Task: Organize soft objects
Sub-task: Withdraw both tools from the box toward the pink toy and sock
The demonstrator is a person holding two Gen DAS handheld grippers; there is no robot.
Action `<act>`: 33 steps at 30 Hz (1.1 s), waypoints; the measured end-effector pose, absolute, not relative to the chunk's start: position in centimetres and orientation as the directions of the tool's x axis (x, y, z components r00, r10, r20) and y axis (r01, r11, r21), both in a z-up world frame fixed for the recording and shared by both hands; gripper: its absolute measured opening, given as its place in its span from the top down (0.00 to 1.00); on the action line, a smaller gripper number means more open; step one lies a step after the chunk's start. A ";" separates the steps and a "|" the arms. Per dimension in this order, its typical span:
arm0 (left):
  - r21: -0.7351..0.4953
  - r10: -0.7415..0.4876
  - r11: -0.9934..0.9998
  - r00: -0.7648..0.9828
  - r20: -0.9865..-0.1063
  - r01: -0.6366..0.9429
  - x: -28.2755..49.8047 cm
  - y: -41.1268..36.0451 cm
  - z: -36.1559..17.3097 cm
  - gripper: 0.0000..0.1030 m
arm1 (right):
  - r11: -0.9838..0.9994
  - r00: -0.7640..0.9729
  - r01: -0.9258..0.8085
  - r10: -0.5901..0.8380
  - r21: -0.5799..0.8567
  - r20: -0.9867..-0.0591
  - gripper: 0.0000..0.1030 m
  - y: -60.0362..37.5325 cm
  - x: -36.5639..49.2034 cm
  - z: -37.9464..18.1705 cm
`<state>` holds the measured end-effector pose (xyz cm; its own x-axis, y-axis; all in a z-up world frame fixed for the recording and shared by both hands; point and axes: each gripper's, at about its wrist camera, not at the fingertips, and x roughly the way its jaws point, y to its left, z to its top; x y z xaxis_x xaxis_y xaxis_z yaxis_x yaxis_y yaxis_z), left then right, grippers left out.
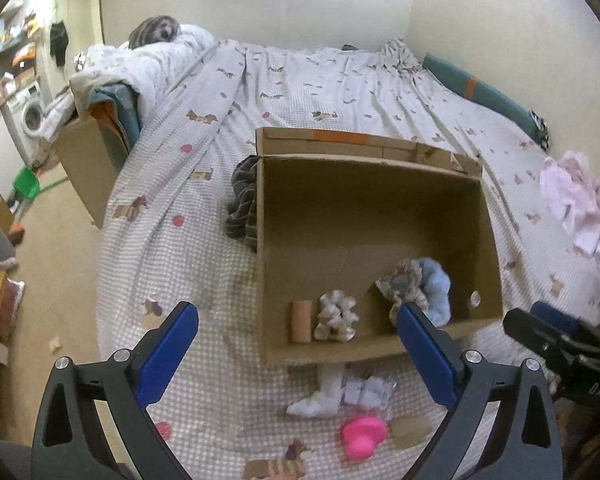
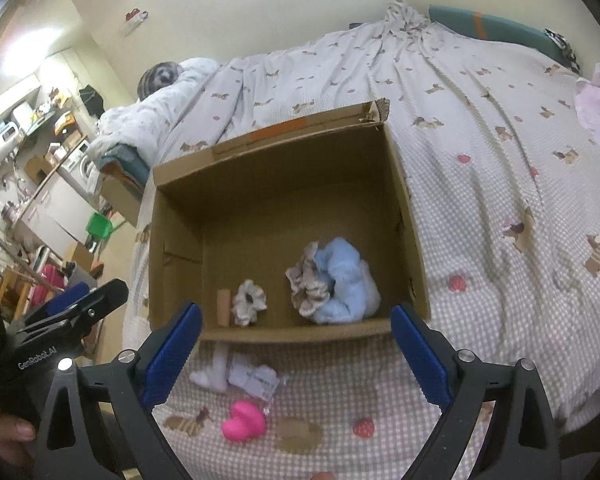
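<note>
An open cardboard box (image 1: 372, 208) (image 2: 284, 184) stands on the bed. Inside lie a light blue fluffy cloth (image 1: 436, 284) (image 2: 344, 280), a patterned scrunchie (image 1: 404, 280) (image 2: 308, 280) against it, a pale scrunchie (image 1: 336, 314) (image 2: 250, 300) and a small tan roll (image 1: 302, 320) (image 2: 223, 307). In front of the box lie a white sock (image 1: 320, 400) (image 2: 214, 372), a packet of white items (image 1: 366, 392) (image 2: 256, 378) and a pink soft toy (image 1: 362, 436) (image 2: 244, 420). My left gripper (image 1: 298, 320) and right gripper (image 2: 296, 320) both hover open above the box's near edge, nothing between their blue pads.
A dark striped garment (image 1: 242, 200) lies against the box's left side. Pink-white cloth (image 1: 576, 208) (image 2: 598, 100) sits at the bed's right. A second cardboard box (image 1: 92, 160) stands at the bed's left edge, with clutter on the floor beyond. A teal bolster (image 1: 484, 92) lines the wall.
</note>
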<state>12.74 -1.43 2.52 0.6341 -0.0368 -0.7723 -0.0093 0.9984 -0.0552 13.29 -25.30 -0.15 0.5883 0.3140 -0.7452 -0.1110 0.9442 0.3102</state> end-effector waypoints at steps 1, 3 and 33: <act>-0.053 -0.037 0.999 0.632 -0.774 -0.007 12.3 -1.4 2.4 0.04 | 0.946 0.585 -0.111 0.309 0.303 -0.750 0.01 -25.3 13.0 -0.3; -0.076 -0.058 0.997 0.617 -0.785 -0.003 11.5 -1.2 2.2 0.03 | 0.948 0.574 -0.106 0.306 0.302 -0.759 0.01 -25.3 12.6 -0.6; -0.068 0.016 0.984 0.456 -0.890 -0.167 9.6 3.0 -2.3 0.03 | 0.949 0.086 -0.206 0.262 0.241 -0.961 0.30 -19.6 12.3 -12.8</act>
<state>9.59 2.98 -2.27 0.4557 0.0161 -0.8900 -0.1669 0.9836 -0.0677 12.28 -19.60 -12.84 0.0855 0.2625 -0.9611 -0.2057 0.9485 0.2407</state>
